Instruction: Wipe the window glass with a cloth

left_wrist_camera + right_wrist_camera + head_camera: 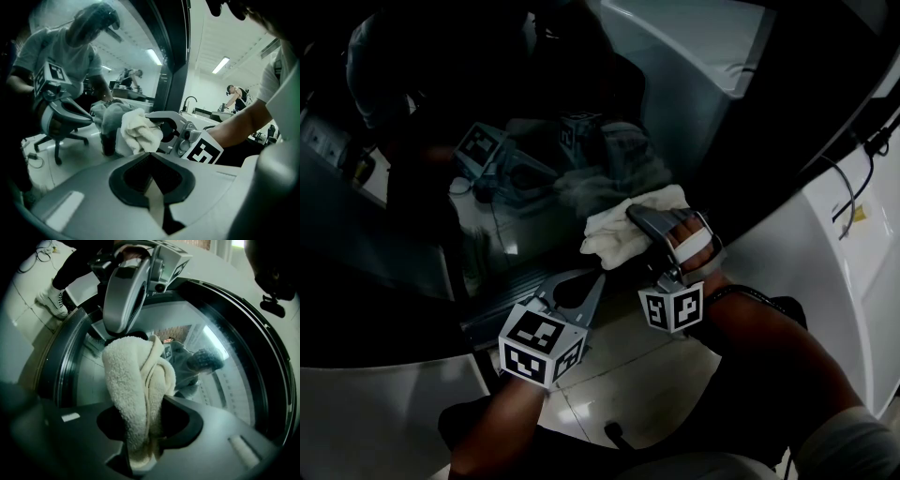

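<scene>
The head view looks steeply down on the left gripper (578, 281) and right gripper (642, 220) at the glass (581, 112). The left gripper view faces sideways, close on the right gripper. The right gripper view faces the glass closely. All three views share the cloth (614, 234).

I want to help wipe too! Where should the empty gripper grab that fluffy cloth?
Probably best to grab the puffy bunch of the cloth sticking out past the right gripper, coming from the person's left side, where the left gripper sits. That end is free and thick; the other end is clamped.
</scene>
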Demonstrator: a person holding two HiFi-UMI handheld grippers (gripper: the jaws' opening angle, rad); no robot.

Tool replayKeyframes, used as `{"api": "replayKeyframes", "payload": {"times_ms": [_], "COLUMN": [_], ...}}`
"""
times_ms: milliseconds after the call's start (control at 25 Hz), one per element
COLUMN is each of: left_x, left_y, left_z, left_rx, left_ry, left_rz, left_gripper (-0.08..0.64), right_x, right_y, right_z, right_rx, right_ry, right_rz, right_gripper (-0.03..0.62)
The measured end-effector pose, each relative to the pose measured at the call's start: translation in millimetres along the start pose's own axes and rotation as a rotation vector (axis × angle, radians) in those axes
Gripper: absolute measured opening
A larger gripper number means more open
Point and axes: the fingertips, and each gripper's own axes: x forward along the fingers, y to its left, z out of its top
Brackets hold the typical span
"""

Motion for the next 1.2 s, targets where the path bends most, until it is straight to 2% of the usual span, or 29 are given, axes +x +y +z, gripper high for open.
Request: {"api": "replayKeyframes", "payload": {"times_ms": [600, 1000, 1200], "left_x": [-2.1, 1.0, 0.2], "left_y": [-0.6, -1.1, 0.9], "left_z": [-1.8, -5.9, -6.1], "left_rx": [0.002, 0.007, 0.009], "left_ry": [-0.007, -0.015, -0.018], "left_rz": [0.008, 0.009, 0.014], "left_gripper": [0.017, 0.017, 0.017], "right_x": [0.5, 2.0, 3.1], "right_y": [1.6, 3.8, 5.1], "right_z": [-2.3, -5.4, -7.2], "right_rx": [0.048, 0.121, 0.097], "right_ry": [0.025, 0.056, 0.066], "right_rz": [0.025, 0.046, 0.051], "right_gripper": [0.141, 0.142, 0.142]}}
